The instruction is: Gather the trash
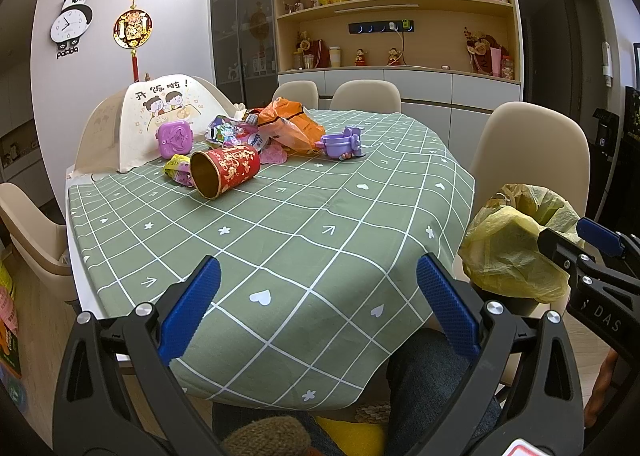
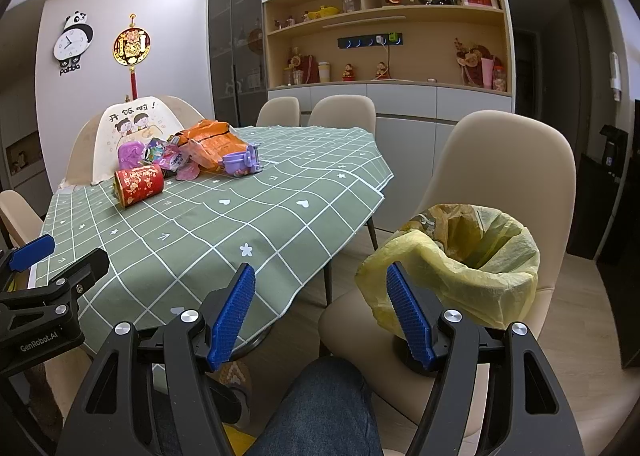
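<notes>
Both tools hang spread and empty over the near edge of the bench (image 1: 304, 256), the left tool (image 1: 318, 308) above the green checked cloth, the right tool (image 2: 320, 312) beside it. The trash, a red can (image 1: 226, 170) on its side, an orange bag (image 1: 290, 122) and wrappers (image 1: 230, 134), lies heaped at the far end. A bin lined with a yellow bag (image 2: 460, 268) stands on a chair (image 2: 508, 160) to the right.

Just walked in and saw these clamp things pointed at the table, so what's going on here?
A seated person holds a gripper in each hand, about to clear rubbish off the table. The left gripper and the right gripper are both open and empty, hovering near the table's near edge. The litter is untouched at the far end of the green tablecloth: a red can on its side, an orange bag and wrappers. A bin with a yellow liner stands on the chair on the right.
</notes>
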Demonstrator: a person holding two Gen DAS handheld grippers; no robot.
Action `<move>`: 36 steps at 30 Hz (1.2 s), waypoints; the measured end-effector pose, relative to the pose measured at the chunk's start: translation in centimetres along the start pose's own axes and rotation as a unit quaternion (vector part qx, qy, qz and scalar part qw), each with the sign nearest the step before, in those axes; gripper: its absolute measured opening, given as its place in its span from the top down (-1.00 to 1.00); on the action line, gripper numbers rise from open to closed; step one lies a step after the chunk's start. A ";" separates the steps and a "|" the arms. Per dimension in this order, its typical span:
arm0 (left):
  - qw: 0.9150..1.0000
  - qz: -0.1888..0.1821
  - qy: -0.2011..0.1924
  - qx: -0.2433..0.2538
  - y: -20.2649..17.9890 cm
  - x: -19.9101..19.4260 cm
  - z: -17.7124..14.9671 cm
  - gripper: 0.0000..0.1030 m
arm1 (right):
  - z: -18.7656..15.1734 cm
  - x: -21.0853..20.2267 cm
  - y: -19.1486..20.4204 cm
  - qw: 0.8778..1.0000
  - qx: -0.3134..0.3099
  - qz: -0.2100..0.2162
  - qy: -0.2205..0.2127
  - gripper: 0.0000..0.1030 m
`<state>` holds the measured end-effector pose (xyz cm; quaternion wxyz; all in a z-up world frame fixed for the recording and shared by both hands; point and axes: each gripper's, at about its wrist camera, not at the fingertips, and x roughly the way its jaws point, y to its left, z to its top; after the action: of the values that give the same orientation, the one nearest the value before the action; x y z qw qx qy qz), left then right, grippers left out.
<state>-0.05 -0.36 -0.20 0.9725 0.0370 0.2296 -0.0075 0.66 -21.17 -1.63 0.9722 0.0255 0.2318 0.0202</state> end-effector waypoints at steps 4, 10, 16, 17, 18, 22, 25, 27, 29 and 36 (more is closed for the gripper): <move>1.000 0.000 0.000 0.000 0.0 0.0 0.0 -0.82 | 0.0 0.0 0.0 1.000 0.000 0.000 0.000 -0.26; 1.000 0.000 0.000 0.000 -0.1 0.0 0.0 -0.82 | 0.0 0.0 0.0 1.000 0.000 0.000 0.000 -0.26; 1.000 0.000 -0.001 0.000 -0.1 0.0 0.0 -0.82 | 0.0 0.0 0.0 1.000 0.000 0.000 -0.001 -0.26; 1.000 0.000 -0.001 0.000 0.0 0.0 0.0 -0.82 | 0.0 0.0 0.0 1.000 0.000 0.000 0.000 -0.26; 1.000 0.000 -0.001 0.001 -0.1 0.0 -0.1 -0.82 | 0.0 0.0 0.0 1.000 0.000 0.000 0.000 -0.26; 1.000 0.000 0.000 0.000 0.0 0.0 0.0 -0.82 | 0.0 -0.1 -0.1 1.000 0.001 0.000 0.000 -0.26; 1.000 0.000 0.000 0.000 -0.1 0.0 0.0 -0.82 | 0.0 0.0 -0.1 1.000 0.000 0.000 0.000 -0.26; 1.000 0.000 0.000 0.000 0.0 0.0 0.0 -0.82 | 0.0 0.0 -0.1 1.000 0.001 0.000 0.000 -0.26; 1.000 0.000 0.000 0.000 -0.1 0.0 -0.1 -0.82 | 0.0 0.0 -0.1 1.000 0.001 0.000 0.000 -0.26; 1.000 -0.007 0.006 -0.006 0.7 0.7 0.9 -0.82 | 1.1 0.7 -0.4 1.000 -0.014 -0.018 -0.003 -0.26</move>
<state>1.00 0.30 0.33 0.9712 0.0299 0.2360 -0.0133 1.85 -21.58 -0.97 0.9735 0.0075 0.2286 0.0063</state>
